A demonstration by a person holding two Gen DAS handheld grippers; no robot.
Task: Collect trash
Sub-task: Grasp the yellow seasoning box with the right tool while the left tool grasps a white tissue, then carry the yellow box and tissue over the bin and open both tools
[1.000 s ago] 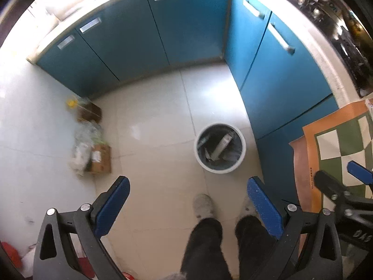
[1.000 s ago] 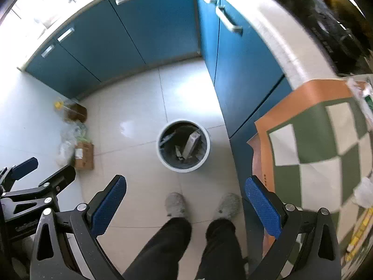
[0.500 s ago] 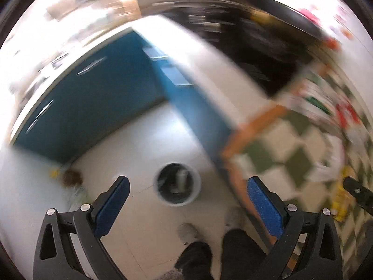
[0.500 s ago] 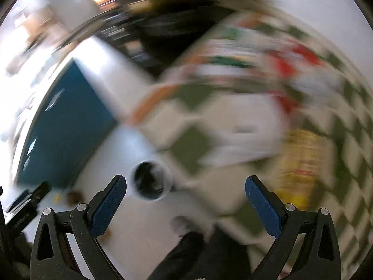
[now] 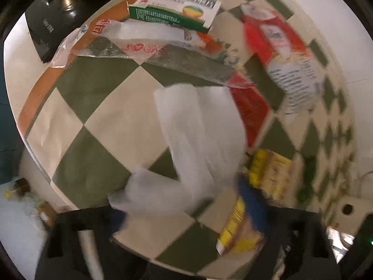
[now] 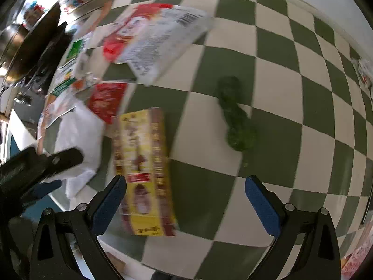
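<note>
Trash lies on a green-and-cream checkered tablecloth (image 6: 275, 74). A white crumpled paper (image 5: 200, 135) lies in the middle of the left wrist view, and my left gripper (image 5: 186, 210) is open low over its near end, blurred. My right gripper (image 6: 185, 203) is open and empty above the cloth, with a yellow box (image 6: 144, 170) just inside its left finger. A green crumpled wrapper (image 6: 235, 114) lies beyond. The left gripper also shows at the left of the right wrist view (image 6: 44, 165), over the white paper (image 6: 77, 140).
A green-and-white carton (image 5: 174, 7), a clear plastic bag (image 5: 139, 46), a red-and-white bag (image 5: 284, 56) and a red packet (image 6: 107, 100) lie further back. A black stove (image 5: 51, 23) and pans (image 6: 30, 42) stand to the left. The table edge is near me.
Both grippers have swung up from the floor and the trash bin to the tabletop. The left gripper has come down onto the white paper. The views are blurred by motion.
</note>
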